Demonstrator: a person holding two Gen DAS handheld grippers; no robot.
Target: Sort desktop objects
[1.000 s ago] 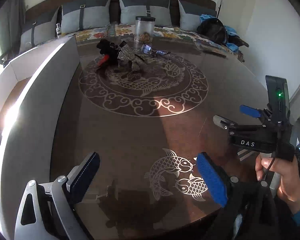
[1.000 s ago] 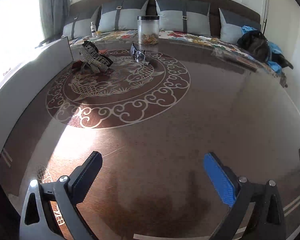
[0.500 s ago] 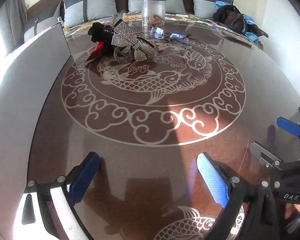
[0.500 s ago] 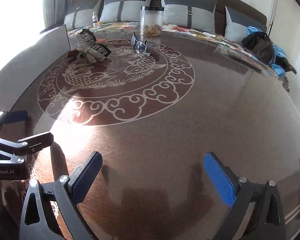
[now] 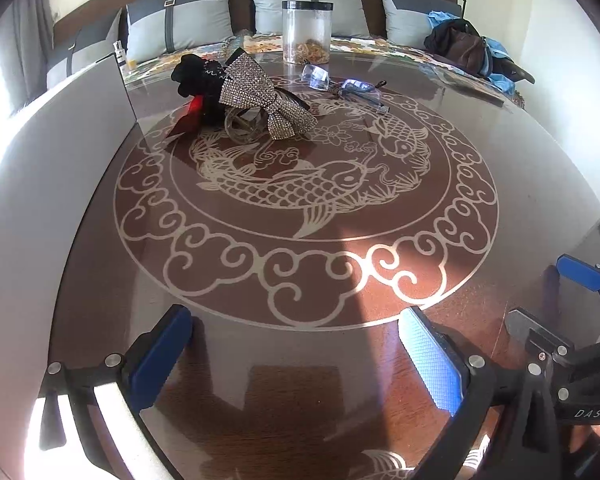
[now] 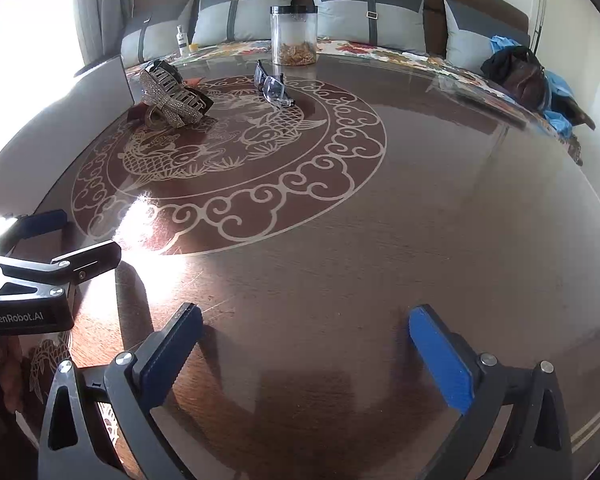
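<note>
A heap of hair accessories lies at the far left of the round fish-pattern table [image 5: 520,184]: a rhinestone bow clip [image 5: 260,96] [image 6: 168,92], a black fabric piece [image 5: 198,74], a red piece [image 5: 190,114] and a clear ring-shaped clip [image 5: 240,124]. Clear glasses [image 5: 340,84] [image 6: 274,84] rest just right of the heap. My left gripper [image 5: 292,344] [image 6: 72,240] is open and holds nothing, well short of the heap. My right gripper [image 6: 300,344] [image 5: 552,300] is open and holds nothing, over the near table to the right of the left one.
A tall white box wall [image 5: 60,160] [image 6: 60,120] runs along the table's left side. A lidded clear jar [image 5: 307,32] [image 6: 294,36] stands at the far edge. Behind are a sofa with cushions, a small bottle [image 6: 183,40] and a dark bag [image 6: 516,72].
My left gripper has moved forward over the table toward the heap, which now looms larger. The right gripper has also crept forward. Both stayed open.
</note>
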